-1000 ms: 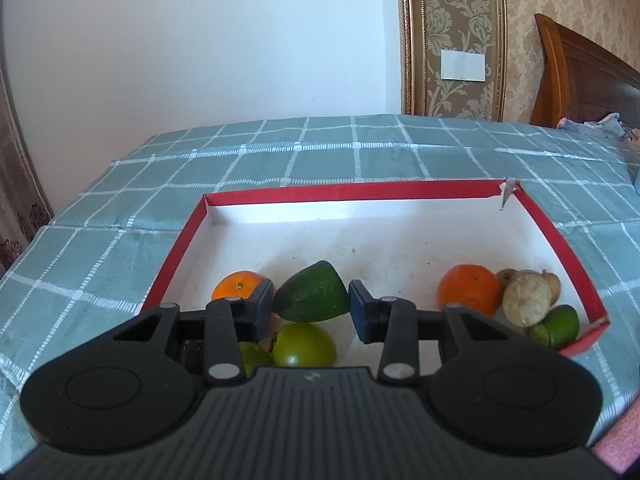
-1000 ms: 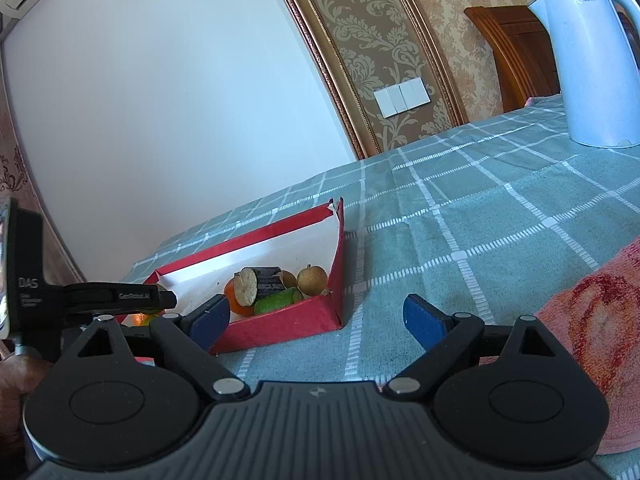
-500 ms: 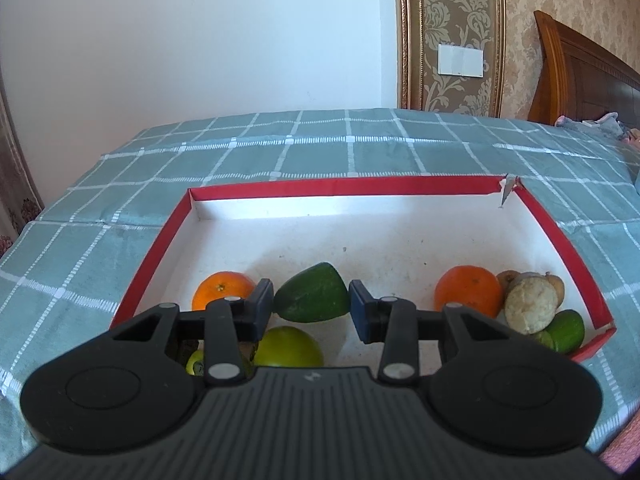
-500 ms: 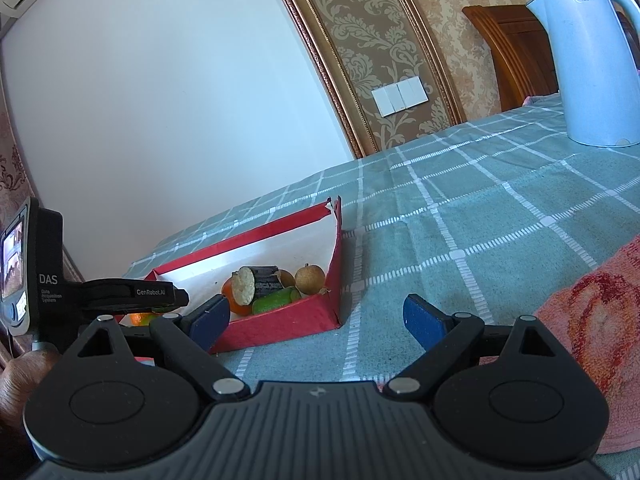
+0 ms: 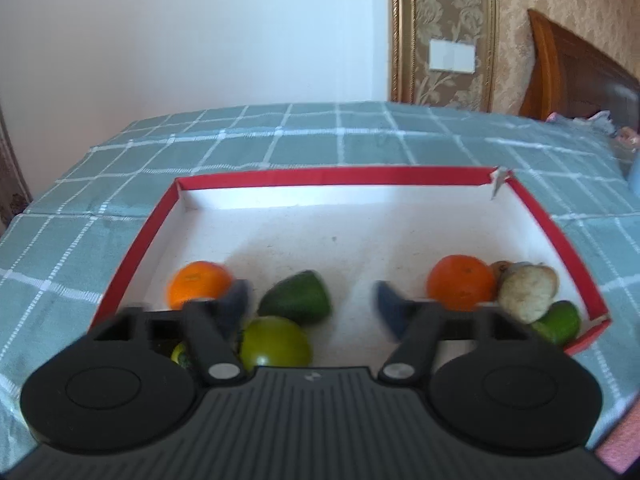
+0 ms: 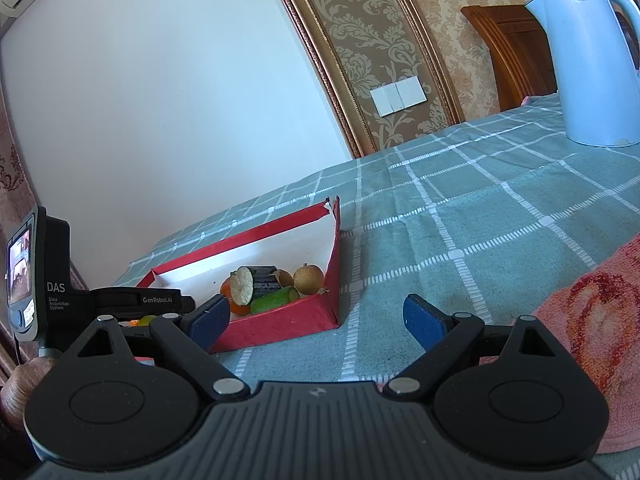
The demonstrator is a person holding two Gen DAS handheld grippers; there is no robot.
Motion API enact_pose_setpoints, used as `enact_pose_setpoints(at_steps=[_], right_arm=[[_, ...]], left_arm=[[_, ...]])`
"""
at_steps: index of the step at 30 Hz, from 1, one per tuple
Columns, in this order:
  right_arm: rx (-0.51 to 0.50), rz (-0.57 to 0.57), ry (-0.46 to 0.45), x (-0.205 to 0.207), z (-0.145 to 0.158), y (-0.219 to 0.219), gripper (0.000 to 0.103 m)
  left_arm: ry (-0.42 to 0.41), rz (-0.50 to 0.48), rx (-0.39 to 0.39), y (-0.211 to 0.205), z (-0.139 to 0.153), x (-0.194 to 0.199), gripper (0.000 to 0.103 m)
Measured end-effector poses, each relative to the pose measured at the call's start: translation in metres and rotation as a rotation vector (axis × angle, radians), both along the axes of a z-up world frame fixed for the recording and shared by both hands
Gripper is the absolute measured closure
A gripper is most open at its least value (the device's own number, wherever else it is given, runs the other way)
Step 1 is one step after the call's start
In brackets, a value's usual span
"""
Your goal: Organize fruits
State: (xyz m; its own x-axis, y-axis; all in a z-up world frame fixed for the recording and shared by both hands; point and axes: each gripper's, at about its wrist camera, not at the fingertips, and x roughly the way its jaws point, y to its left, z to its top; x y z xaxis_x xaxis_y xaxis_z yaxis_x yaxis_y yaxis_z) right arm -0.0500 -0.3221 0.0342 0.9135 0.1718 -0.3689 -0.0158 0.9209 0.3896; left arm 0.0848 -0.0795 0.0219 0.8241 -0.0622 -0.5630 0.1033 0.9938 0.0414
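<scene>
The left hand-held gripper [image 5: 312, 300] is opening; its blurred blue pads no longer press the dark green wedge-shaped fruit [image 5: 298, 298], which lies released between them on the white floor of the red-walled cardboard box [image 5: 332, 176]. Just in front of it sits a round green fruit [image 5: 276, 342]; an orange tangerine [image 5: 198, 282] is beside the left pad. The right hand-held gripper [image 6: 316, 316] hangs open and empty above the teal checked cloth [image 6: 460, 216], near the box's corner. In my judgement the risk is this: the wedge may roll, or a withdrawing pad may push the tangerine.
</scene>
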Motion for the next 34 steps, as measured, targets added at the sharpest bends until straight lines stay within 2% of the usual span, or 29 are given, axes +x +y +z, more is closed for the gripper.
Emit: enact_pose_setpoints(at_steps=[1, 3, 6, 11, 12, 23, 34], right_arm=[[0.000, -0.001, 0.000, 0.000, 0.000, 0.000, 0.009], [-0.001, -0.002, 0.000, 0.000, 0.000, 0.000, 0.009], [-0.002, -0.006, 0.000, -0.001, 0.000, 0.000, 0.009], [-0.004, -0.015, 0.000, -0.002, 0.001, 0.001, 0.009], [-0.004, -0.017, -0.001, -0.003, 0.001, 0.001, 0.009], [-0.003, -0.031, -0.007, -0.005, 0.003, 0.002, 0.009], [-0.018, -0.049, 0.004, -0.002, 0.004, 0.005, 0.009]], left_arm=[[-0.030, -0.001, -0.002, 0.000, 0.003, -0.006, 0.000], [-0.114, -0.008, 0.001, 0.000, 0.011, -0.021, 0.000], [-0.181, -0.036, 0.018, -0.002, 0.023, -0.040, 0.000], [-0.267, 0.081, 0.158, -0.011, 0.028, -0.068, 0.000], [-0.273, 0.086, 0.165, -0.011, 0.028, -0.070, 0.000], [-0.131, 0.146, 0.075, 0.017, 0.023, -0.066, 0.000], [-0.114, 0.165, 0.028, 0.044, 0.025, -0.085, 0.000]])
